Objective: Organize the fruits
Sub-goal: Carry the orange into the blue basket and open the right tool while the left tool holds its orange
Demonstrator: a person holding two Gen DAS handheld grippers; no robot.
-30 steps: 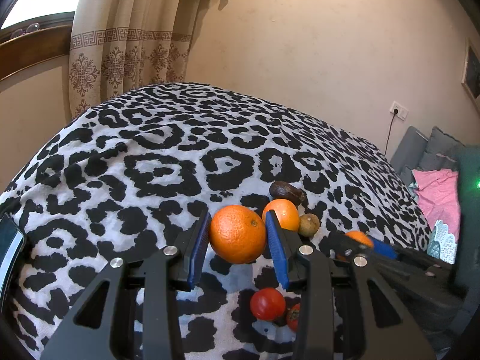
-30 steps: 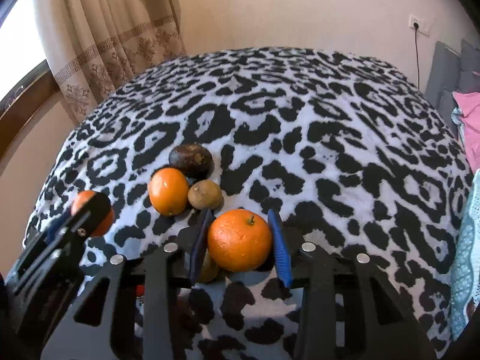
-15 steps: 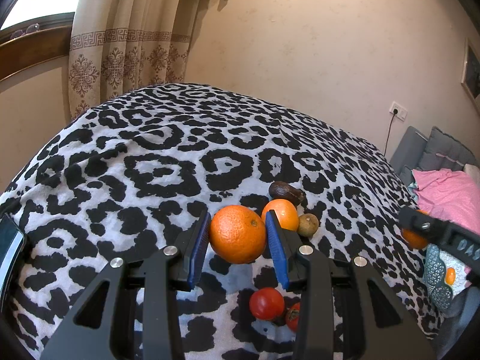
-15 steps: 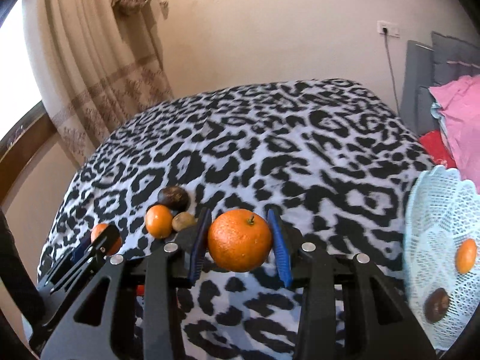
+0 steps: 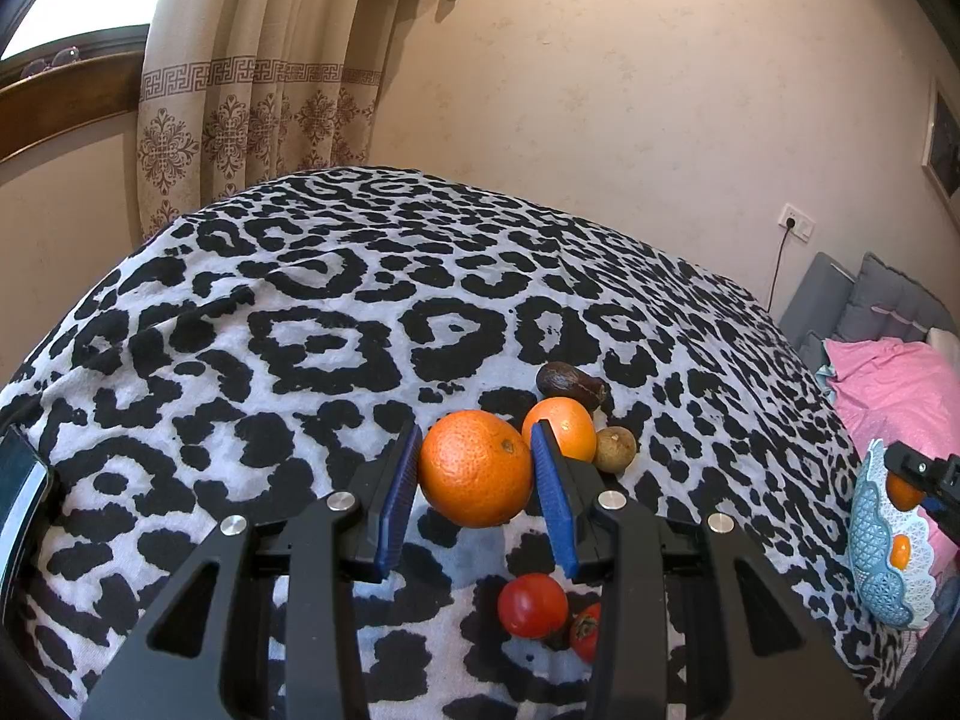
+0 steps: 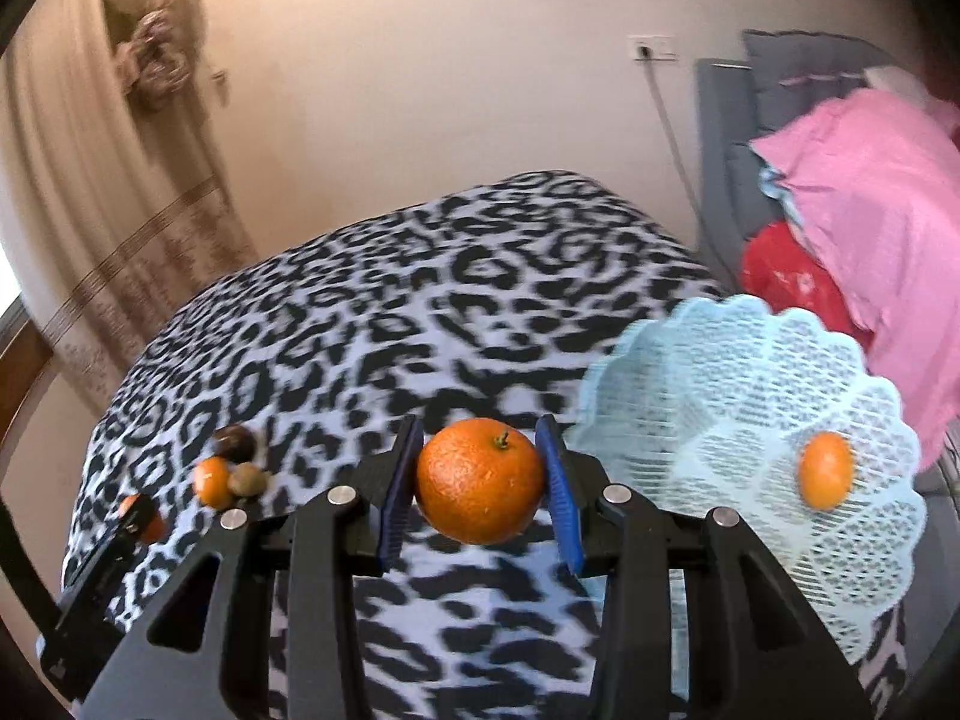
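Observation:
My left gripper is shut on an orange and holds it above the leopard-print cloth. Behind it lie a smaller orange, a brown kiwi-like fruit and a dark avocado. Two red tomatoes lie below the fingers. My right gripper is shut on another orange and holds it beside a light blue mesh basket, which holds a small orange. The basket also shows at the right edge of the left wrist view.
A pink cloth and a red item lie on a grey sofa beyond the basket. A curtain and a window sill stand at the far left. A wall socket is on the back wall.
My right gripper has swung right with its orange, bringing the blue basket close in front. The left gripper has stayed still with its orange.

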